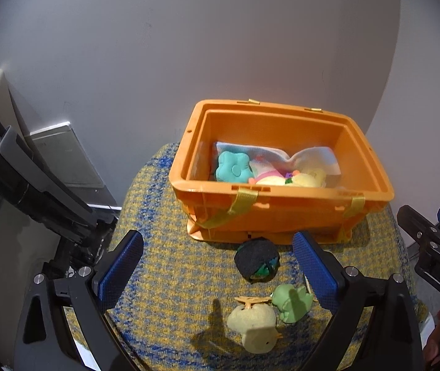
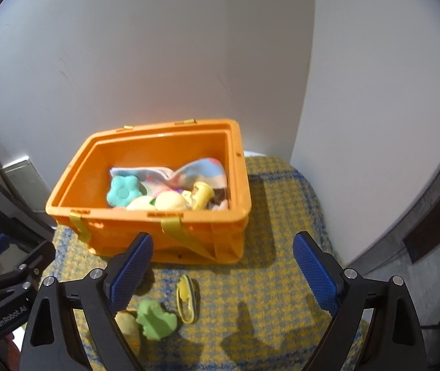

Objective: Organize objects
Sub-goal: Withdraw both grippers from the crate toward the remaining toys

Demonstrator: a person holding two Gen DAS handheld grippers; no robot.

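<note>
An orange bin [image 1: 281, 213] [image 2: 164, 232] stands on a yellow-blue woven surface [image 1: 170, 266]. It holds a teal flower toy [image 1: 234, 167] [image 2: 124, 191], a folded cloth [image 1: 309, 154], yellow plush pieces and a yellow cup [image 2: 201, 196]. In front of it lie a dark ball [image 1: 257, 259], a green plush [image 1: 291, 303] [image 2: 155, 320], a pale yellow plush [image 1: 254, 327] and a yellow clip [image 2: 187, 298]. My left gripper [image 1: 218, 269] is open and empty above the toys. My right gripper [image 2: 223, 270] is open and empty in front of the bin.
A white wall stands close behind the bin. A black stand [image 1: 34, 185] and a grey panel [image 1: 65, 157] are at the left. The woven surface drops off at its rounded edges; floor shows at the right [image 2: 436, 278].
</note>
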